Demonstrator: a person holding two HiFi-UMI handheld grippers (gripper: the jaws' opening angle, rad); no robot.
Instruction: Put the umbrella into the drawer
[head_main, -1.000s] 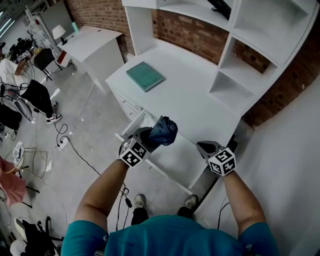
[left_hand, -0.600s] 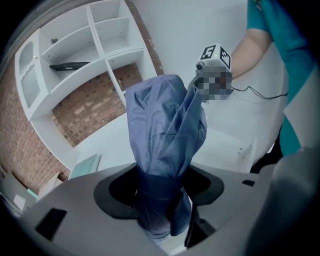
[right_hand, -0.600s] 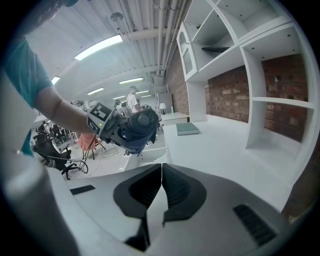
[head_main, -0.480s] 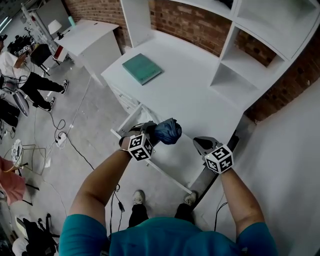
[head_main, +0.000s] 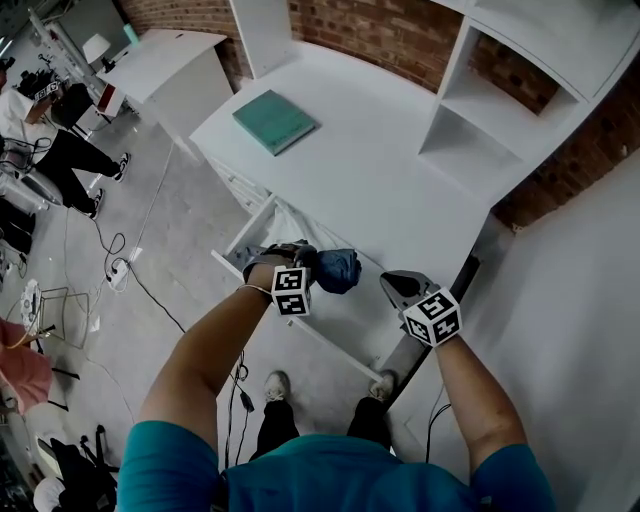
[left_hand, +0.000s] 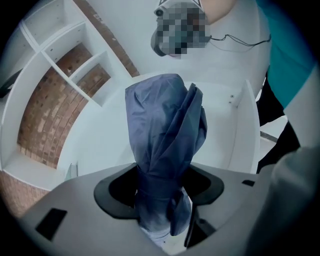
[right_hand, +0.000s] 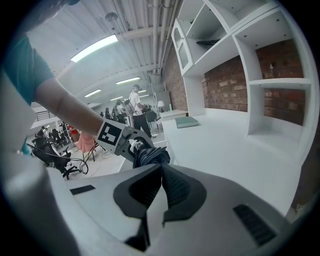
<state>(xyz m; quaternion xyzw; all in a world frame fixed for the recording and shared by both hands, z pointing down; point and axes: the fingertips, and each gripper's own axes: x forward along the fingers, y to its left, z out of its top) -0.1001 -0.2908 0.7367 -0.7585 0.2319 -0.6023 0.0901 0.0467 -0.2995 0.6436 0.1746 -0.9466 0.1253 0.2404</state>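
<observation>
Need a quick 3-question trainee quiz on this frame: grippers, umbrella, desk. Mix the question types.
1. Multiple choice: what is the left gripper shut on?
A. a mug
B. the folded blue umbrella
C. nothing
2. True or false: the right gripper is clamped on the front of the open drawer.
3. Fill in: the teal book lies flat on top of the white ____.

Key
1. B. The umbrella stands between the jaws, above the open drawer.
2. False. Its jaws are together with nothing between them, and it is off the drawer.
3. desk
</observation>
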